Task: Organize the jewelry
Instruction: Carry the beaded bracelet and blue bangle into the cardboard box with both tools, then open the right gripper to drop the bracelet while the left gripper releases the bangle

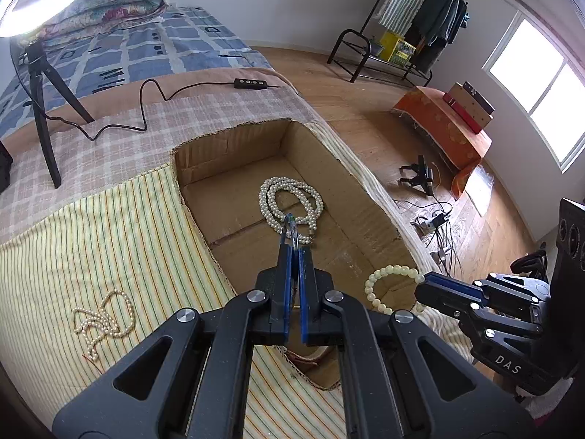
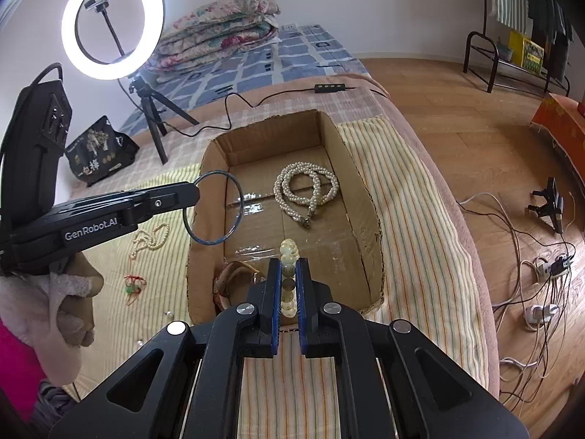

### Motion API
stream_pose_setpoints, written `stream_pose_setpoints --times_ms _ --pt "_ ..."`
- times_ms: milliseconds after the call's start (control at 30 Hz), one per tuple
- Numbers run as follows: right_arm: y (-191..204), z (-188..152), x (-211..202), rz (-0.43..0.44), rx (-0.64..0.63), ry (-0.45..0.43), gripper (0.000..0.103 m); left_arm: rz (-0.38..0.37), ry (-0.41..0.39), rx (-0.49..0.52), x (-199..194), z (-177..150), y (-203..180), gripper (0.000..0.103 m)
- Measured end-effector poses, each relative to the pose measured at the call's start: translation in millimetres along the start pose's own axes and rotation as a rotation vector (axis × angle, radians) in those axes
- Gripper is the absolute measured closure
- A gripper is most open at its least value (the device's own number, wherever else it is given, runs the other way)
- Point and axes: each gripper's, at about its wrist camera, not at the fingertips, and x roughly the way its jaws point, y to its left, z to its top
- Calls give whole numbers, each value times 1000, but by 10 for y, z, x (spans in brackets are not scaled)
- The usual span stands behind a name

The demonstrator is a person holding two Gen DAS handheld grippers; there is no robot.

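As both tilt down over box (image 2: 365, 197) | left gripper (image 1: 292, 236) pinches bangle (image 2: 214, 206) | right gripper (image 2: 289, 274) clamps bead bracelet (image 2: 289, 252)

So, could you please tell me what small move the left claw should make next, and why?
Probably open the left claw and drop the thin blue bangle into the cardboard box. The bangle already hangs over the box's left wall, pinched at its rim, and a pearl necklace lies inside. The right claw holds a pale bead bracelet over the box as well.
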Motion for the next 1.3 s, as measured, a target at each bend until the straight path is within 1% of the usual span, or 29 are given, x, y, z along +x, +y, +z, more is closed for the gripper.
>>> stream_pose_setpoints --times_ms 233,400,433,500,533,800,1000,1033,1100,1133,1167,1267,1300 --pt "24 -3 30 7 -10 9 97 16 6 5 39 25 -20 102" --pt "64 -7 38 -11 -26 11 96 28 -12 6 -2 53 -8 102" --pt "65 -9 42 -13 -26 12 95 28 -13 7 -6 59 2 102" --pt "72 -16 46 -18 -26 14 88 35 -15 9 -26 58 17 102" --pt "72 -14 46 -20 -27 14 87 37 -16 7 -36 57 34 102" --pt "93 -20 33 -30 -29 10 87 54 -25 3 -165 26 116 102" --pt "159 -14 -10 -28 -36 -2 86 67 -41 -4 -359 -13 214 102" --pt "181 -12 -22 -25 -38 -5 84 70 -44 -5 -396 -20 231 102" --pt "238 -14 -56 -19 -47 -16 72 78 -53 -9 -497 -37 287 102" --pt "260 -16 -73 -16 -52 -22 70 82 -58 -10 -547 -43 315 102" --pt "291 -14 -86 -13 -59 -27 68 88 -64 -11 -612 -54 351 102" --pt "396 -12 -125 1 -82 -40 68 110 -78 -15 -785 -89 467 102" --pt "424 -7 -131 5 -88 -43 66 115 -81 -19 -836 -103 502 102"
